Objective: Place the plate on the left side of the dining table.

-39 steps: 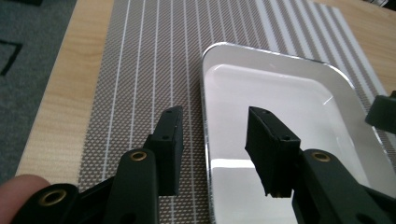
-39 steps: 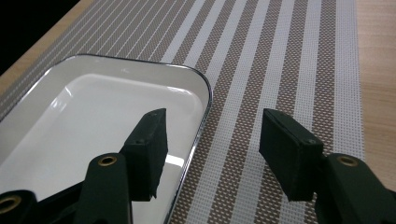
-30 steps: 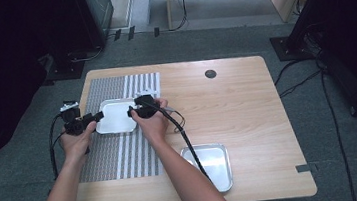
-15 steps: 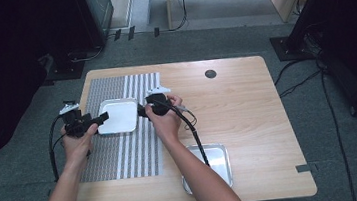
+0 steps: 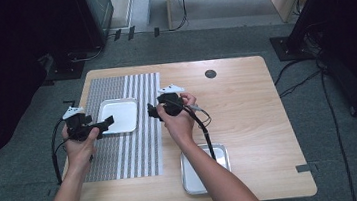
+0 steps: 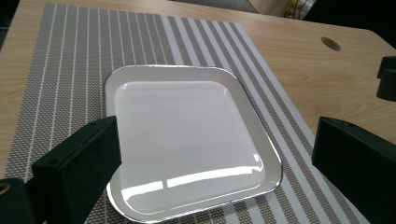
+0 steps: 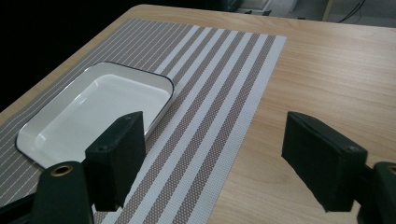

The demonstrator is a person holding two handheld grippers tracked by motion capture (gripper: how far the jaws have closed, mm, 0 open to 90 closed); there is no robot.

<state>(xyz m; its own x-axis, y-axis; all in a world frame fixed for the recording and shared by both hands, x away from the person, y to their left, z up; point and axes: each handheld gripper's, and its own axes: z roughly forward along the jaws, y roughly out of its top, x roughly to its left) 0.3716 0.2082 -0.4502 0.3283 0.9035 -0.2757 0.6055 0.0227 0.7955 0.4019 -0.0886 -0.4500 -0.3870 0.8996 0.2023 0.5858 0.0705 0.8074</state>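
A white square tray [image 5: 118, 115] with a thin dark rim lies flat on the striped placemat [image 5: 126, 151]. My left gripper [image 5: 106, 123] hovers at the tray's left edge and points right at it. Its jaws have just been opening and stand wide apart, with nothing between them. In the left gripper view the tray [image 6: 187, 140] lies beyond the open left gripper [image 6: 210, 172]. My right gripper [image 5: 152, 112] is just right of the tray, over the mat's striped edge, pointing left. Its jaws have also just been opening and are empty. The right gripper view has the tray [image 7: 93, 107] ahead and left of the right gripper [image 7: 215, 158].
A second, metal tray [image 5: 219, 152] sits near the table's front edge, partly under the right forearm. A round cable hole [image 5: 210, 73] is at the back of the wooden table [image 5: 258, 112]. Cables trail from both grippers. Dark equipment stands on the floor around the table.
Both grippers were at the white tray's edges; they have drawn back from it, left gripper leftward, right gripper rightward and up, jaws wider. The tray lies where it was.
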